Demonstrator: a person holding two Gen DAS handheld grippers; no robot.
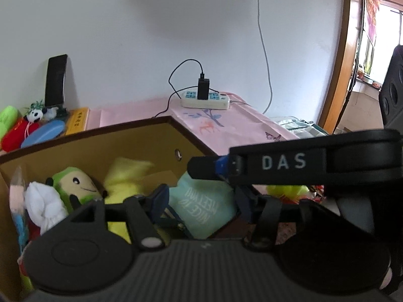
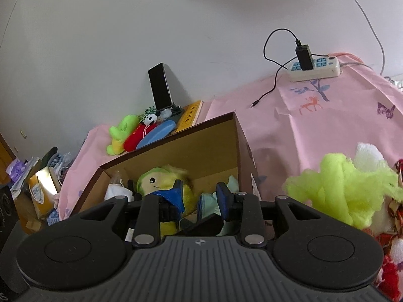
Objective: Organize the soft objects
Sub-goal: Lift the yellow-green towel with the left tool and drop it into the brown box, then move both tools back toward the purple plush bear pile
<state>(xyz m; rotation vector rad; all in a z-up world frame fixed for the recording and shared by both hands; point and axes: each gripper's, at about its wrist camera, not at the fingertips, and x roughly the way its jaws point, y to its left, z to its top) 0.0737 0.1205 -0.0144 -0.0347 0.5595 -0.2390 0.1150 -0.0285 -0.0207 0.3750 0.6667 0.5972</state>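
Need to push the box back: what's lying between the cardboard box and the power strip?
Between the cardboard box and power strip, just the black charger cable's loose end on pink cloth, clearest in the right wrist view.

Both grippers angled downward, jaws apart
Left gripper: fingers spread in lower centre of its view. Right gripper: blue pads parted at lower centre, clamping nothing

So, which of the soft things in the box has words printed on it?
The light teal cloth at the right side of the cardboard box. It has white letters; the green doll and white cloth have none.
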